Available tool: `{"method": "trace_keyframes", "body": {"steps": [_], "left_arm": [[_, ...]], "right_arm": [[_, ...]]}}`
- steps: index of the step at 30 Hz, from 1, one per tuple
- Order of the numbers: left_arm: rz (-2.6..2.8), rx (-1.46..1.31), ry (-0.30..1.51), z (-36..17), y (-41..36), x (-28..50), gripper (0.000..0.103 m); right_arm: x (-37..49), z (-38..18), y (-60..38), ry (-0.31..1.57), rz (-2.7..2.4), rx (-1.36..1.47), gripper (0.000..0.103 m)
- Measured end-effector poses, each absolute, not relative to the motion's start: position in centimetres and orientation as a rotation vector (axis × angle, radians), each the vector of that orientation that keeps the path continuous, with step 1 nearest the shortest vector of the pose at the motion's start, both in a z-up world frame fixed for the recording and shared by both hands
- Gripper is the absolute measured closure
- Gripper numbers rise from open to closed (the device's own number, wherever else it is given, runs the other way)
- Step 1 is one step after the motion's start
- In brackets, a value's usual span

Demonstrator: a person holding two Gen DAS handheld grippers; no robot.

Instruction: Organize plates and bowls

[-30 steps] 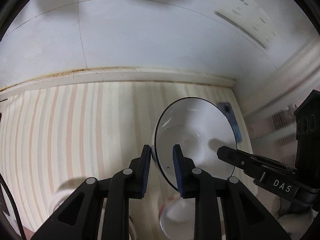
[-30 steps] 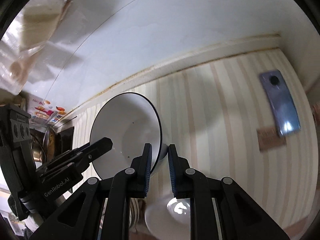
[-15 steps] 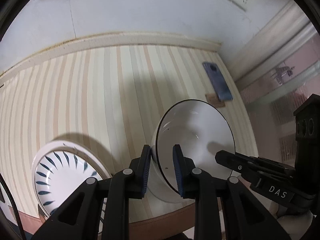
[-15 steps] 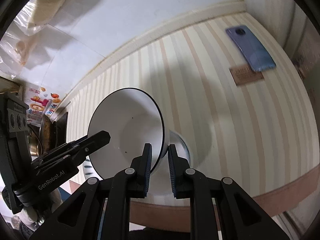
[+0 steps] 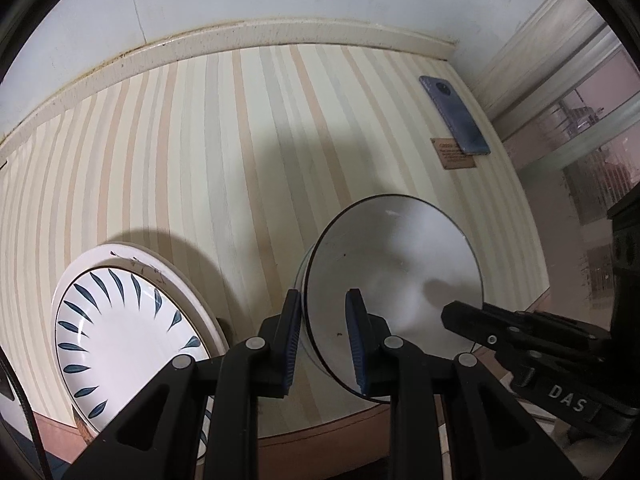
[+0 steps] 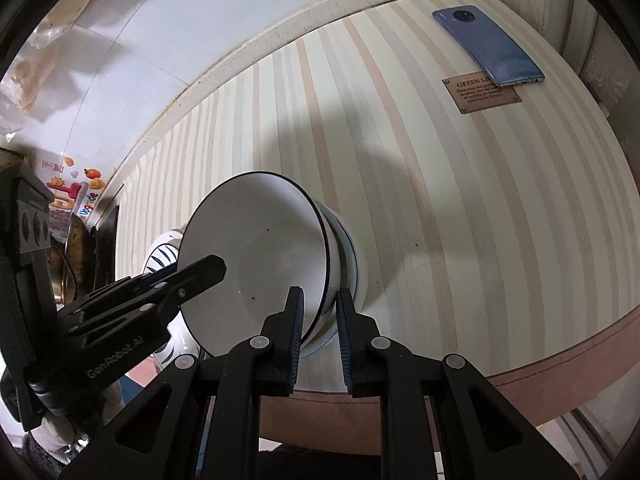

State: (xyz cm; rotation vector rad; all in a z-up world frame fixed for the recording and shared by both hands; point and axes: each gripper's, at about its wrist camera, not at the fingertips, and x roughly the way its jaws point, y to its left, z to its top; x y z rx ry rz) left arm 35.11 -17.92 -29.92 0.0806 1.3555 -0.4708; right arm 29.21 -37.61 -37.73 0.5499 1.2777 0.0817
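A white bowl with a thin dark rim is held between both grippers over the striped table. My left gripper is shut on its left rim. My right gripper is shut on its right rim. The bowl sits in or just above a second white bowl that rests on the table near the front edge; whether they touch I cannot tell. A white plate with blue leaf marks lies on the table to the left, also partly seen in the right wrist view.
A blue phone lies at the far right of the table, partly on a small brown plaque. A white wall runs behind the table. The table's brown front edge is close below the bowls.
Both grippers have brought the bowl down from up near the wall to the table's front part. The second bowl and the leaf plate have come into view beneath and beside it.
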Motion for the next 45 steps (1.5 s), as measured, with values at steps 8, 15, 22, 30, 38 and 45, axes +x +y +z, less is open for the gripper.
{"method": "trace_keyframes", "body": {"steps": [8,15,22,30,38,45], "left_arm": [[-0.465,0.099,1.349,-30.0,-17.9,35.1,0.083],[-0.462,0.122,1.35,-28.8,-17.9,35.0,0.082],[-0.499,0.126,1.285,-24.8,-16.4,33.7,0.068],[-0.557,0.132,1.238,-21.0,-15.2,31.9,0.015],[-0.589,0.097,1.181,-17.5,-14.6,30.1,0.003],[-0.602,0.057,1.163,-15.6,-14.1,29.1,0.002]], "right_arm": [[29.7,-37.5,-37.5,1.288,0.073,0.519,0.084],[29.7,-36.9,-37.4,1.299,0.061,0.528,0.082],[27.5,-33.1,-37.0,1.253,0.005,0.453,0.019],[23.7,-27.7,-36.8,1.175,-0.042,0.413,0.01],[20.7,-23.7,-36.5,1.12,-0.069,0.374,0.006],[18.7,-20.6,-36.5,1.068,-0.046,0.382,0.005]]}}
